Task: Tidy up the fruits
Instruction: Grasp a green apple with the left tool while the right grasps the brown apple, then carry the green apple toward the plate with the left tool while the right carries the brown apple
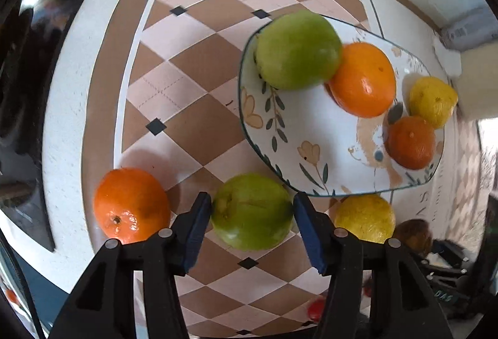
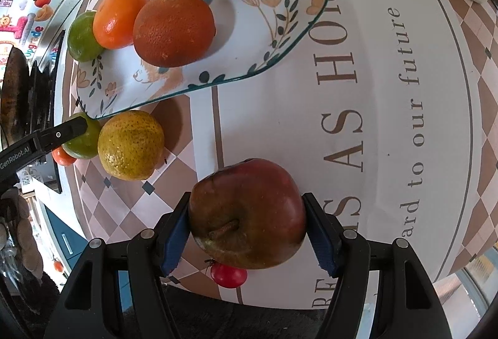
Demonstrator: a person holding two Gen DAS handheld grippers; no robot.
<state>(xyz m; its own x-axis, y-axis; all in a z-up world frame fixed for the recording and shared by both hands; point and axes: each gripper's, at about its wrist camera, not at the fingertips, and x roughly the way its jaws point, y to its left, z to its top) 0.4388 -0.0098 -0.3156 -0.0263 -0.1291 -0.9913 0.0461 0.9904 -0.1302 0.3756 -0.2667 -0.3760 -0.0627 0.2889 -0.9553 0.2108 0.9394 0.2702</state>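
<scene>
My left gripper [image 1: 252, 209] has its blue pads against both sides of a green apple [image 1: 252, 211] on the checkered mat. An orange [image 1: 132, 204] lies to its left and a yellow lemon [image 1: 364, 218] to its right. The floral plate [image 1: 314, 127] beyond holds a green apple [image 1: 297, 50], an orange [image 1: 362, 79], a lemon [image 1: 432, 101] and a dark orange [image 1: 411, 141]. My right gripper [image 2: 247, 220] is shut on a red apple [image 2: 247, 213] above the mat, near the plate [image 2: 218, 58]. The left gripper's finger [image 2: 67, 130] shows in the right wrist view.
A small red fruit [image 2: 228, 275] lies under the red apple near the table edge. A yellow-green citrus [image 2: 130, 144] sits beside the plate. The mat carries printed lettering [image 2: 345, 108]. A dark stove [image 1: 46, 90] is at the left.
</scene>
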